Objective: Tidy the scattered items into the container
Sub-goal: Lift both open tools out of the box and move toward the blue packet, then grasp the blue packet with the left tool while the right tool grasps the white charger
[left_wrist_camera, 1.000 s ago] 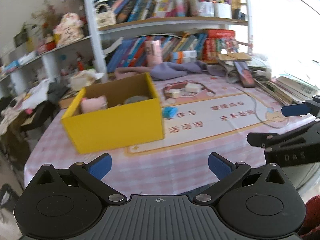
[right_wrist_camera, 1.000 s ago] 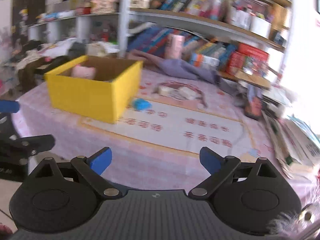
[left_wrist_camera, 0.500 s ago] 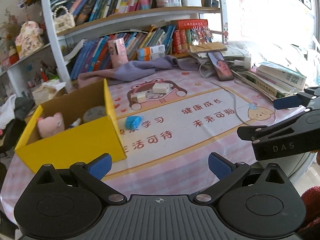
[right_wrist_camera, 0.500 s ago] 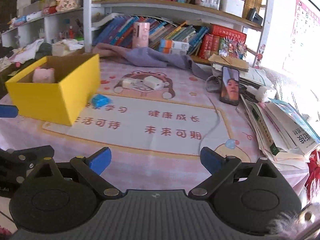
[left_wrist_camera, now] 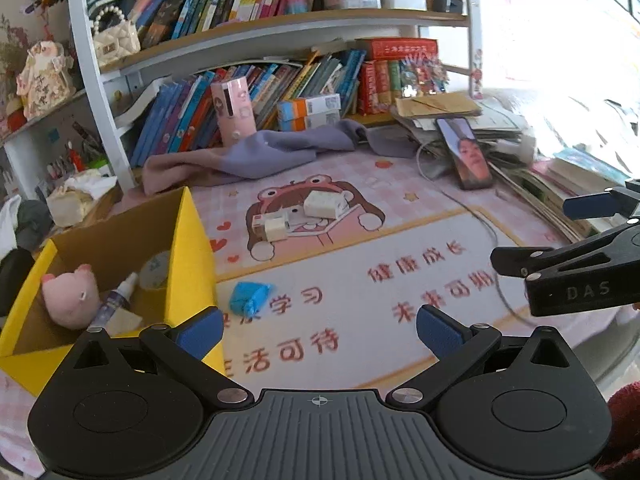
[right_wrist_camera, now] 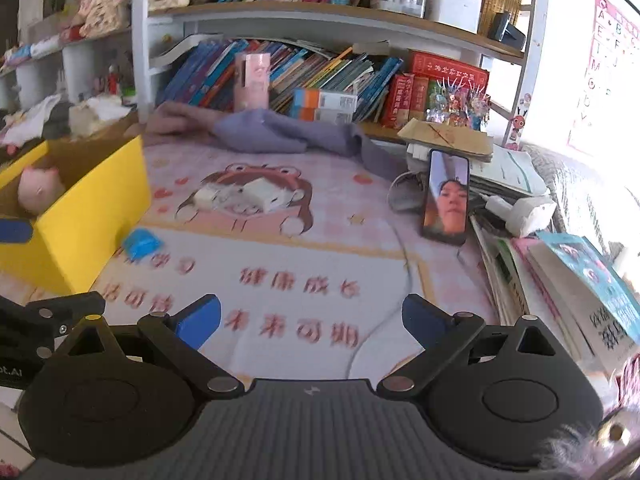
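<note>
A yellow cardboard box (left_wrist_camera: 192, 264) stands at the left of the table and shows in the right wrist view too (right_wrist_camera: 92, 208). It holds a pink pig toy (left_wrist_camera: 70, 298), a small spray bottle (left_wrist_camera: 116, 300) and a tape roll. A blue packet (left_wrist_camera: 248, 298) lies on the mat just right of the box, also in the right wrist view (right_wrist_camera: 140, 242). Two white blocks (left_wrist_camera: 320, 204) (left_wrist_camera: 276, 228) lie further back on the cartoon print. My left gripper (left_wrist_camera: 318, 326) is open and empty above the mat. My right gripper (right_wrist_camera: 312, 318) is open and empty to its right.
A phone (right_wrist_camera: 446, 196) leans against stacked papers at the right, with a white cable (left_wrist_camera: 492, 236) across the mat. Books (right_wrist_camera: 580, 280) pile along the right edge. A purple cloth (left_wrist_camera: 256, 156) lies at the back before the bookshelf (left_wrist_camera: 280, 28).
Both grippers have moved forward over the table and turned right; the box has slid to the left of each view and the mat items appear closer. Both stay open.
</note>
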